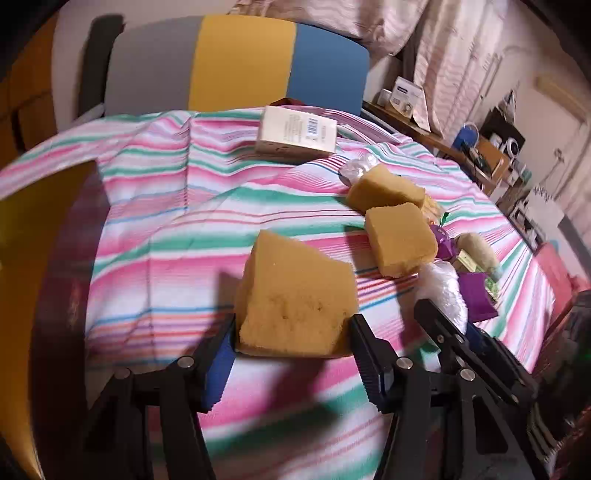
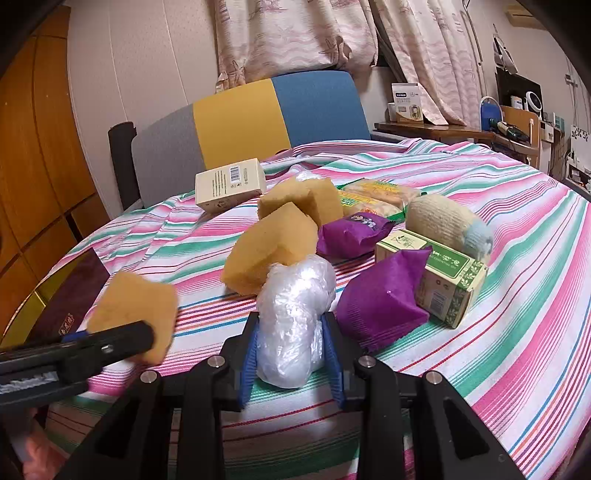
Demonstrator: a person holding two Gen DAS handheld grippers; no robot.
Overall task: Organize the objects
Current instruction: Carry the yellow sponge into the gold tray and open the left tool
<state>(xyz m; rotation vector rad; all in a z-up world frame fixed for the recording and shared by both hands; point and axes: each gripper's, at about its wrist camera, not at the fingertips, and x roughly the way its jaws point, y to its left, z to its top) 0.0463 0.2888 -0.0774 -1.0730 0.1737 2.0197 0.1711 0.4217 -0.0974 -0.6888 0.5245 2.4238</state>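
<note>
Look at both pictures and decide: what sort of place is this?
Probably a lived-in home room, perhaps a bedroom. A pink-and-green striped cloth covers the surface, patterned pale pink curtains hang behind, and a cluttered wooden side shelf holds household items.

Left tongs pinch a sponge; right tongs clamp a plastic wad.

A yellow sponge sits tilted on the striped cloth near its left edge; two more sponges (touching) and a crinkled plastic wad lie mid-cloth.
</note>
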